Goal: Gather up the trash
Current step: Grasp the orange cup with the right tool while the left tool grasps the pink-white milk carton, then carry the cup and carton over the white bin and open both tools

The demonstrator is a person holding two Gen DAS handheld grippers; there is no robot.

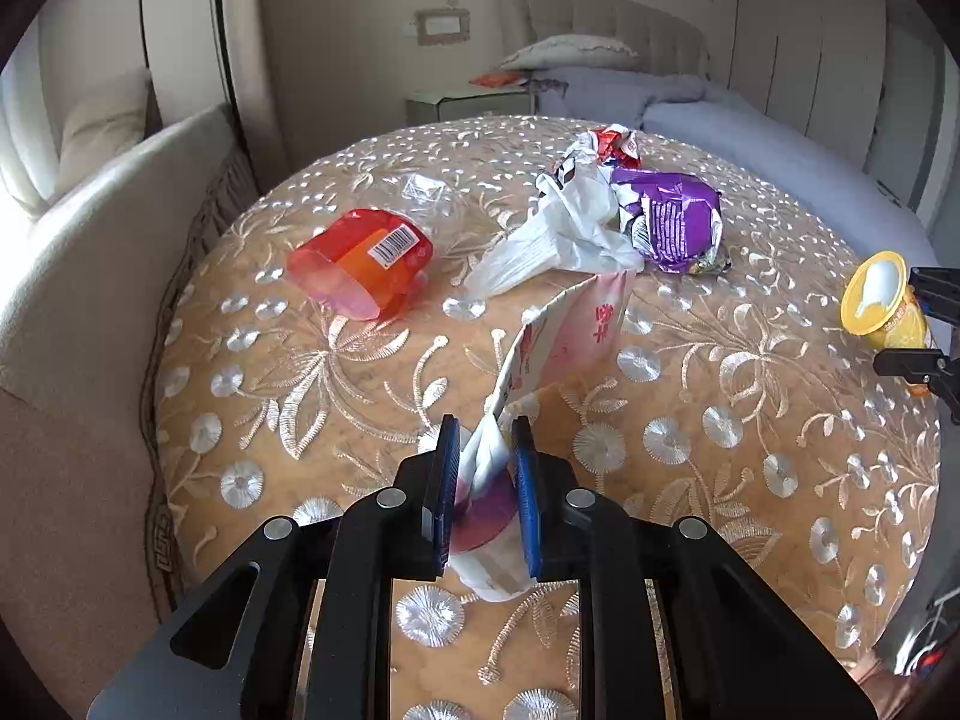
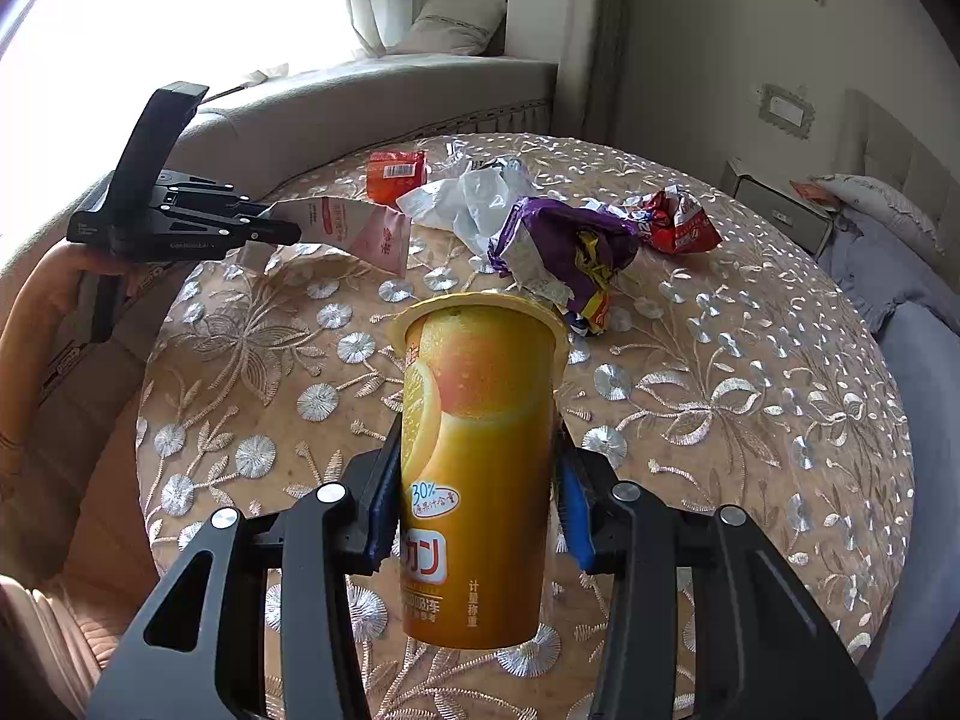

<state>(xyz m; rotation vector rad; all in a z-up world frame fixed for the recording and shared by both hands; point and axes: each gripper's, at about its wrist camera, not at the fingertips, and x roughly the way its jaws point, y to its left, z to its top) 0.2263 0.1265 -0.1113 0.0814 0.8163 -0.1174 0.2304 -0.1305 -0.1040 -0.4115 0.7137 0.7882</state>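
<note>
The orange juice cup [image 2: 480, 468] sits clamped in the right tool [image 2: 480, 492], its long axis running forward along the fingers with the rim pointing away, and it looks lifted clear of the counter [image 2: 750, 396] over the near edge. The left tool [image 1: 483, 468] is clenched on a flattened pink-and-white carton [image 1: 558, 348], whose long axis also runs forward from the jaws, its far end reaching toward the middle of the counter (whether that end touches the cloth I cannot tell).

Both tools are full, so the next move probably turns on carrying these two pieces away to a bin; none shows in either view.

Beyond the carton, toward the far edge, lie a white plastic bag [image 1: 558, 228], a purple wrapper [image 1: 672, 222] just beside it, and a red-and-white wrapper [image 1: 615, 144] behind. A red plastic cup [image 1: 360, 261] lies on its side toward the left edge, nearer the left tool.
</note>
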